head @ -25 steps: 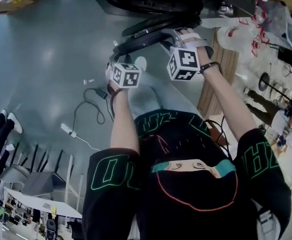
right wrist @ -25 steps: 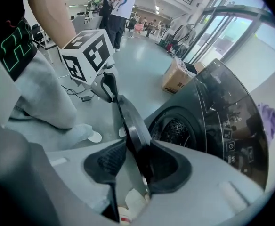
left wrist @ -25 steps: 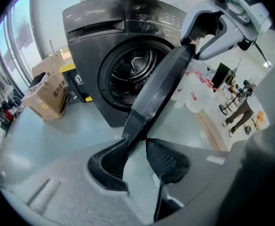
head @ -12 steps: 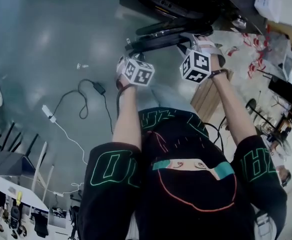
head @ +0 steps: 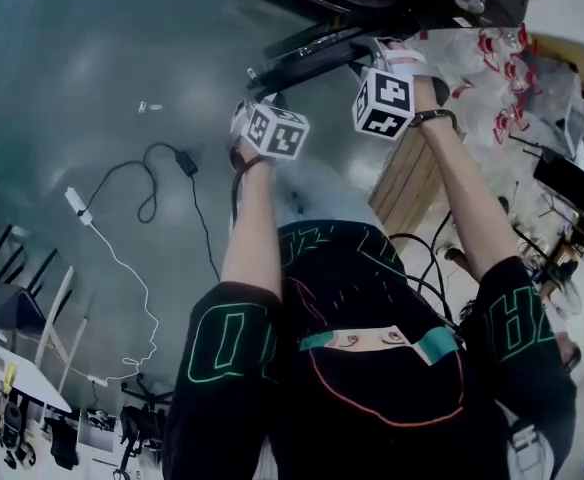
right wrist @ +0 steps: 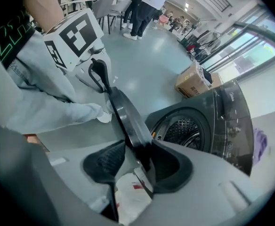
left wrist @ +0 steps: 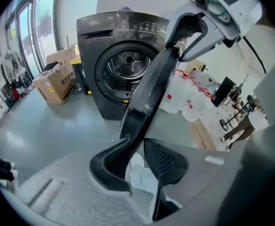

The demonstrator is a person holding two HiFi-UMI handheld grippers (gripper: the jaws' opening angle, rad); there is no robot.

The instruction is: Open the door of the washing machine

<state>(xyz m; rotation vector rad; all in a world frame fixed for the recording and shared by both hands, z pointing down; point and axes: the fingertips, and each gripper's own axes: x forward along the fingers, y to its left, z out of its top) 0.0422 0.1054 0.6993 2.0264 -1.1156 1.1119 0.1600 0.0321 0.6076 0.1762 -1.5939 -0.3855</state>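
Note:
The dark washing machine [left wrist: 104,36] stands with its drum [left wrist: 128,65] exposed, and its round door [left wrist: 151,93] is swung out on edge. My left gripper [left wrist: 136,145] is shut on the door's lower rim. Its jaws have just been closing, and both tips touch the rim. My right gripper [right wrist: 135,147] straddles the door [right wrist: 123,117] higher up. Its jaws have just been opening, so the door leans on one jaw with a gap at the other pad. From the head view, the left gripper [head: 257,83] and right gripper [head: 377,50] both sit at the door [head: 312,58].
A cardboard box [left wrist: 55,81] sits left of the machine. White plastic bags [left wrist: 189,102] and a wooden board [head: 407,183] lie on its other side. A black cable [head: 162,183] and a power strip [head: 77,206] trail on the floor. People [right wrist: 142,4] stand far off.
Both grippers have travelled sideways together with the door's rim, and the door stands further out from the machine. The head view has turned, so the floor cable sits further left.

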